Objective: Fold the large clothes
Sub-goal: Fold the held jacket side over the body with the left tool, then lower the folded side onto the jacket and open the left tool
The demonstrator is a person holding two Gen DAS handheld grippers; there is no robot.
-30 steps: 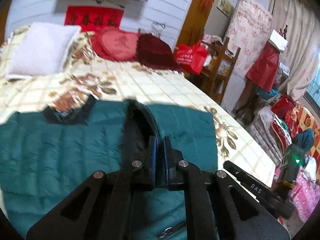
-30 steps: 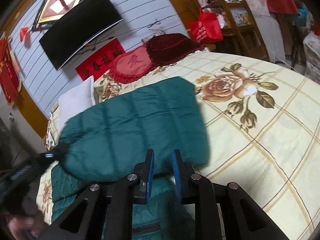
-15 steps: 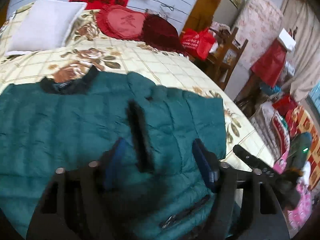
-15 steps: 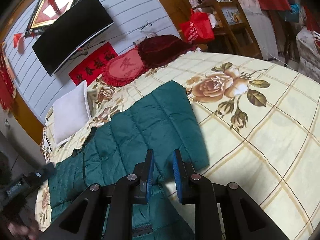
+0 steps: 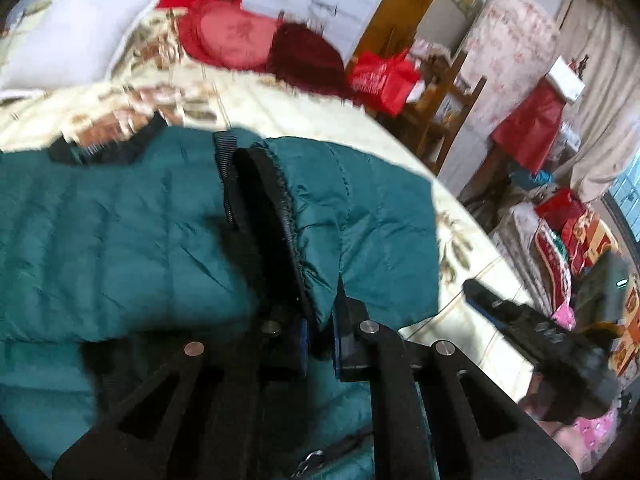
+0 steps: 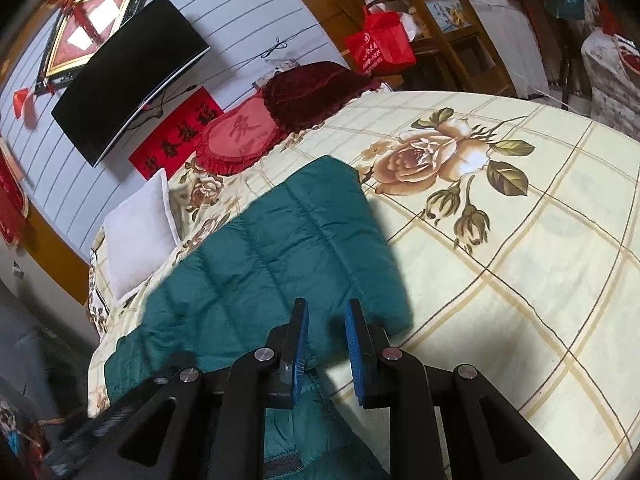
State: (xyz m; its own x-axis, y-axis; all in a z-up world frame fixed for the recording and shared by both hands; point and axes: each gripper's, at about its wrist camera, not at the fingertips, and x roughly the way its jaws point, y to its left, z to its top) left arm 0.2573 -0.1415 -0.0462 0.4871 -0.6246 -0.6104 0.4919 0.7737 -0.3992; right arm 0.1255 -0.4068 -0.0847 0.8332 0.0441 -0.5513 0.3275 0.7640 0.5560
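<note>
A teal quilted jacket with a black collar lies spread on the bed. My left gripper is shut on its front edge, where teal fabric and the black zipper lining bunch up between the pads. In the right wrist view the same jacket has one panel folded over and held slightly off the sheet, throwing a shadow. My right gripper is shut on that panel's near hem. The right gripper's body shows at the left view's right edge.
The bed has a cream sheet with a rose print. A white pillow and red cushions lie at the head. A wooden chair with a red bag and piles of cloth crowd the floor on the right.
My left gripper opened wide, sank toward the jacket, then shut on its front edge. The right gripper kept its hold while the folded panel settled lower toward the bed.
</note>
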